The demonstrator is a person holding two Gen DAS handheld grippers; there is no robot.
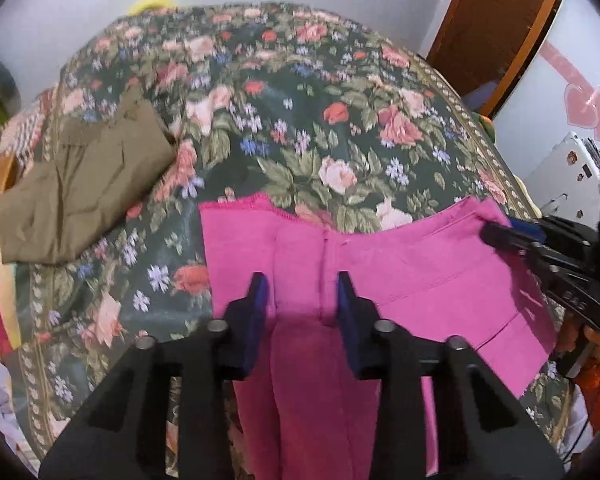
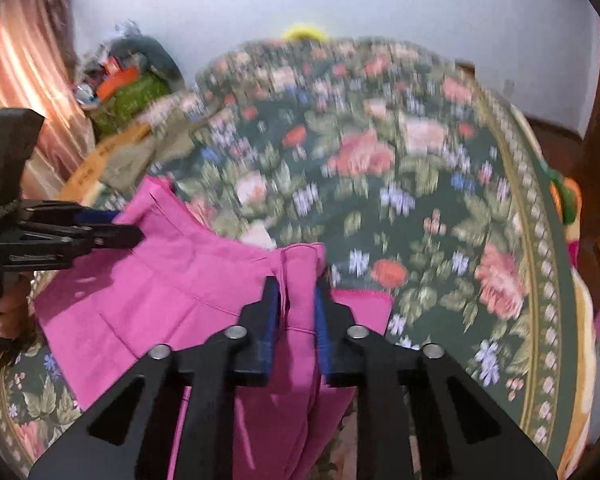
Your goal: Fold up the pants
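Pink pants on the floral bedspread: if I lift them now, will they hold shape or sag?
The pink fabric pants will probably sag: cloth already drapes between the left tool and right tool. Likely light. Their creases suggest they'll bunch rather than slide on the floral bedspread.

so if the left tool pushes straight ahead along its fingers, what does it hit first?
The pink pants already between the left tool's fingers; past their edge, the floral bedspread. Depth is uncertain.

Folded olive garment [image 1: 80,196] is occupying the left bedspread [image 1: 300,120]; floral surface beyond pink pants [image 1: 380,272] is lying open for passage.
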